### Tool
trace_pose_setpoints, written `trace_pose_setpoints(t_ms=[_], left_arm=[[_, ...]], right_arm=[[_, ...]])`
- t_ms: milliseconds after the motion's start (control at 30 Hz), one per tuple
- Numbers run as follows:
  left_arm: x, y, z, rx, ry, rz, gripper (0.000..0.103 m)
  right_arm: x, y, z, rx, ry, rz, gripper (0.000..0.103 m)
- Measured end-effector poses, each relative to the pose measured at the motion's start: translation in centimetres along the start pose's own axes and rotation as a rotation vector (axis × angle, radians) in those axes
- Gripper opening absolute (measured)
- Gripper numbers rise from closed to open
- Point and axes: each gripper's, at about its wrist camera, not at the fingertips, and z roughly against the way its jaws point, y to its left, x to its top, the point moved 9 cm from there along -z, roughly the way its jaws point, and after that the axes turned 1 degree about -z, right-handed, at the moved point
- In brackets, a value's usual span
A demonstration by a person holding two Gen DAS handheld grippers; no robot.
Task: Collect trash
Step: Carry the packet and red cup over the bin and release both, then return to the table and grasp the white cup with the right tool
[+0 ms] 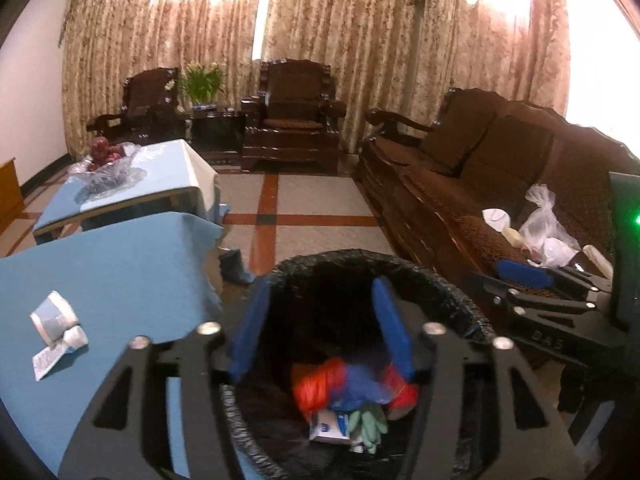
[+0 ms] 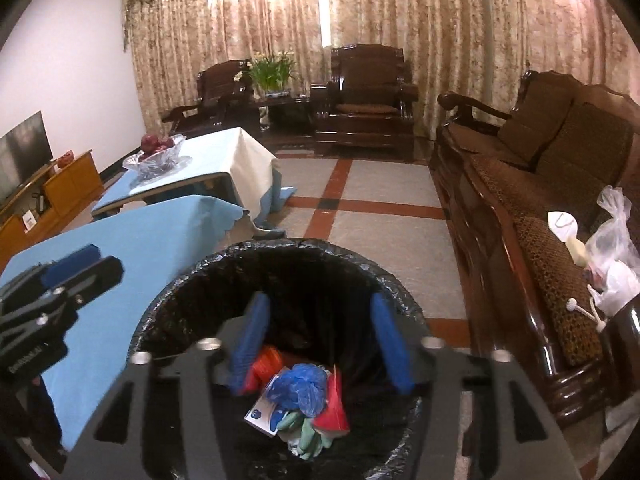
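Trash sits at the bottom of the bin (image 2: pixel 280 264), which is lined with a black bag. Both grippers hang over its open mouth. The left gripper (image 1: pixel 320 320) has its blue fingers spread wide, and nothing is between them. The right gripper (image 2: pixel 320 336) is spread wide too, and it is empty. Down in the bin lie a blue plastic bag (image 2: pixel 300 386), some orange wrappers (image 1: pixel 318 384), a pair of green gloves (image 2: pixel 306 434) and a small white and blue packet (image 2: pixel 264 412).

It looks like a drop has been made here, so the good thing to do now is lift both grippers straight up and keep them spread, so no finger snags the black liner.

More trash is waiting. A white paper scrap (image 1: pixel 56 332) lies on the blue tablecloth (image 1: pixel 120 272) to the left of the bin. Clear plastic bags (image 2: pixel 612 256) and a white mask (image 2: pixel 562 224) lie on the wooden sofa (image 2: pixel 520 208) to the right. The left gripper is near the scrap, so it suits that one. The right gripper suits the sofa side. Pinch soft bags near a bunched part, or they may slip out.
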Motion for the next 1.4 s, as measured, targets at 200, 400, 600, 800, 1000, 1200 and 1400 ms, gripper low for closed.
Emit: trace_pose_setpoints(t_ms=[200,400,600,800,1000,1200,1400], left_arm=[[0.7,3.5,2.6,0.078,-0.054,0.021,0.088],[0.5,8.3,6.4,0.177,-0.09,0.05,0.09],[-0.6,13.9,10.5,0.298,-0.109,0.086,0.09],[-2.3,19.9,13.8,0.414,-0.106,0.121,0.09],[-4.2,26.2,16.3,0.523,-0.099,0.162,0.09],[-6.2,31.8,17.7,0.605,-0.077,0.215,0.09],[-8.1,36.7,17.2,0.642,-0.04,0.249,0.09]], right_arm=[[1.0,1.6,1.5,0.011,-0.073,0.021,0.097],[2.7,5.7,2.8,0.062,-0.137,0.047,0.097],[2.9,11.7,2.2,0.148,-0.138,0.089,0.097],[2.6,18.8,1.4,0.242,-0.139,0.161,0.097],[2.1,25.2,-0.3,0.332,-0.118,0.186,0.097],[0.9,30.6,-3.0,0.408,-0.079,0.225,0.097],[-1.1,36.9,-6.4,0.499,-0.017,0.283,0.097]])
